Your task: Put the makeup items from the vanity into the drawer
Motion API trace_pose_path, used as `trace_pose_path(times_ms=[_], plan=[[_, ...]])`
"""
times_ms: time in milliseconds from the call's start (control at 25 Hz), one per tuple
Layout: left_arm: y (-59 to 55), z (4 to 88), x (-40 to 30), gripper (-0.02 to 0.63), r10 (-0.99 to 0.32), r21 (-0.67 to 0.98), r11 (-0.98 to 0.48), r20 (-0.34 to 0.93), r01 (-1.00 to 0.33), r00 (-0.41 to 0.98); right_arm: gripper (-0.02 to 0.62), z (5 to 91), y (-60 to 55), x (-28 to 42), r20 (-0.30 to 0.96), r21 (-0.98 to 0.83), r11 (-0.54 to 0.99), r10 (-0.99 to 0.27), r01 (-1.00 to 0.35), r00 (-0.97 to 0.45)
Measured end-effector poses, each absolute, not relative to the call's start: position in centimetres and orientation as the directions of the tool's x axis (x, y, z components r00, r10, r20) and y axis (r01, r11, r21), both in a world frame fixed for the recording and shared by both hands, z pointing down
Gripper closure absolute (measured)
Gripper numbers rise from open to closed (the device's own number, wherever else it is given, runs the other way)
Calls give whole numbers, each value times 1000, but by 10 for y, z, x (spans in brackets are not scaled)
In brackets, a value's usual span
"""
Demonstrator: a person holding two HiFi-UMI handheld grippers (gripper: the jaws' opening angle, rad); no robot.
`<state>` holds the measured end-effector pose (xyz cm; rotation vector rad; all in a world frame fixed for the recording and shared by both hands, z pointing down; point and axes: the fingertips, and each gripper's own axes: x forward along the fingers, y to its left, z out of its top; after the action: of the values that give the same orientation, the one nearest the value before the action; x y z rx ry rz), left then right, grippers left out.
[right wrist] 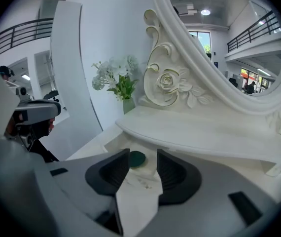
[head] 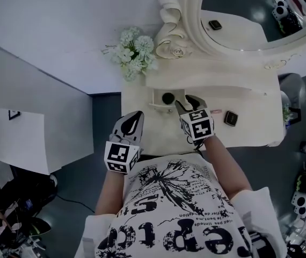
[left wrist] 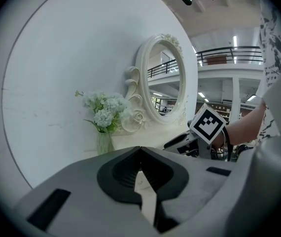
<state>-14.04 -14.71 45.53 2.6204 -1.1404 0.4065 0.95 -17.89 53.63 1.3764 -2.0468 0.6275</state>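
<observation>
Round dark compact (head: 167, 98) flat, face up, in open drawer (head: 155, 105)

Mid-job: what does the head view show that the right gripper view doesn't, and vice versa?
Head view only: a dark square compact and a pink stick on the vanity top, right of the right tool. Right gripper view only: the bare gap between that tool's open pads. Both: the round dark item ahead of it, the flowers, the mirror.
</observation>
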Motion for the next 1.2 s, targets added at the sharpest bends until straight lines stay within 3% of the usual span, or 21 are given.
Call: trace_pose_path(times_ms=[320,680,1200], plan=[[-148,466,-84,586,-571,168,-743,347,-648,744,390,531,-136,98,673,-10,158,-729,-987,-124],[-128,475,24,586,-401,187,-851,370,-490,838,332,545,-75,203,703,-17,-88,-710,-996,51],[-103,504,106,586,-275,204,-897,438,-393,856,249,618,-54,263,780,-79,-282,-615,-956,117]])
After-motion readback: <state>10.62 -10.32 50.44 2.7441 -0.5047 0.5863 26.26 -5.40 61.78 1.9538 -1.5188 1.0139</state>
